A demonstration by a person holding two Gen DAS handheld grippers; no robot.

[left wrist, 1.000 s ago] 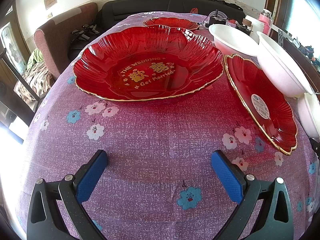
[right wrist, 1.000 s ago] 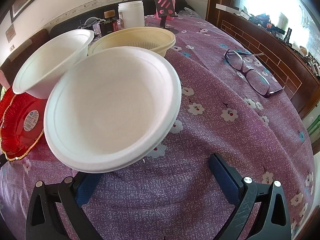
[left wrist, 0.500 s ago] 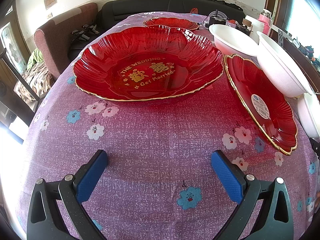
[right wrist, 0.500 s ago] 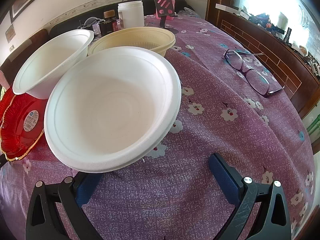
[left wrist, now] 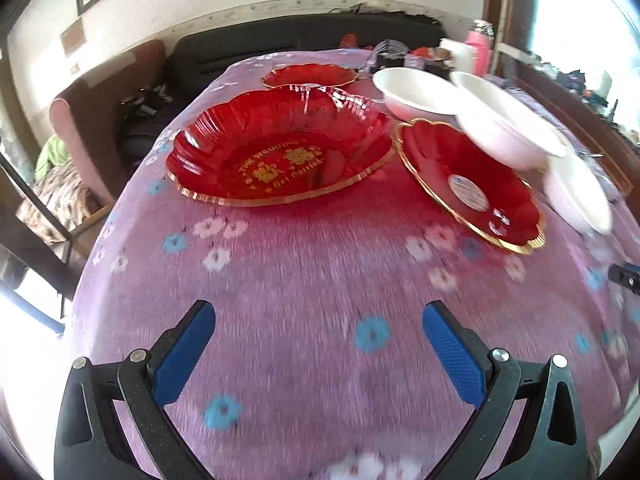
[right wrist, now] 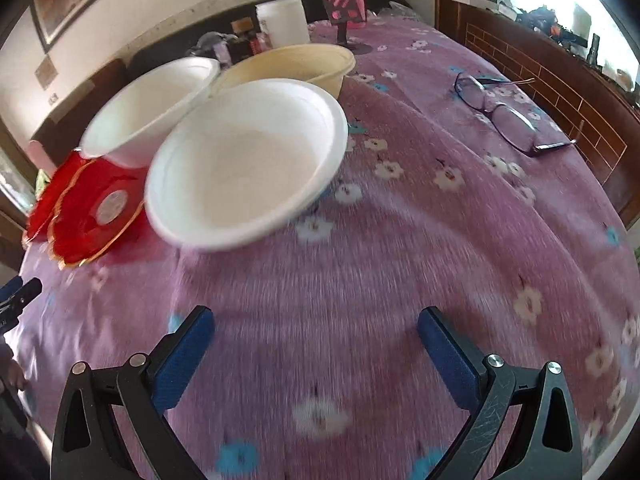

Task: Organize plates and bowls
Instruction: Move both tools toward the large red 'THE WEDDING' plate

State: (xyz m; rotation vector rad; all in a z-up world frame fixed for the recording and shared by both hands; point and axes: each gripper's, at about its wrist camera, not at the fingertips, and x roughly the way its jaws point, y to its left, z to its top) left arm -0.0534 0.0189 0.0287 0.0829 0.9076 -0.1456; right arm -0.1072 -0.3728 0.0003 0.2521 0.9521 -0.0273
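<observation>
- The left gripper (left wrist: pixel 319 334), with blue-padded black fingers, hangs with its jaws wide apart and empty above the purple flowered tablecloth (left wrist: pixel 312 280).
- The right gripper (right wrist: pixel 314 336) is likewise spread wide, holding nothing.
- A large scalloped red glass plate with gold lettering (left wrist: pixel 280 152) sits ahead of the left gripper; a smaller gold-rimmed red plate (left wrist: pixel 468 184) lies just beside it.
- A white foam bowl (right wrist: pixel 244 164) rests ahead of the right gripper, a second white bowl (right wrist: pixel 148 112) and a cream bowl (right wrist: pixel 292 64) behind.
- Folded spectacles (right wrist: pixel 504 112) lie well apart.
</observation>
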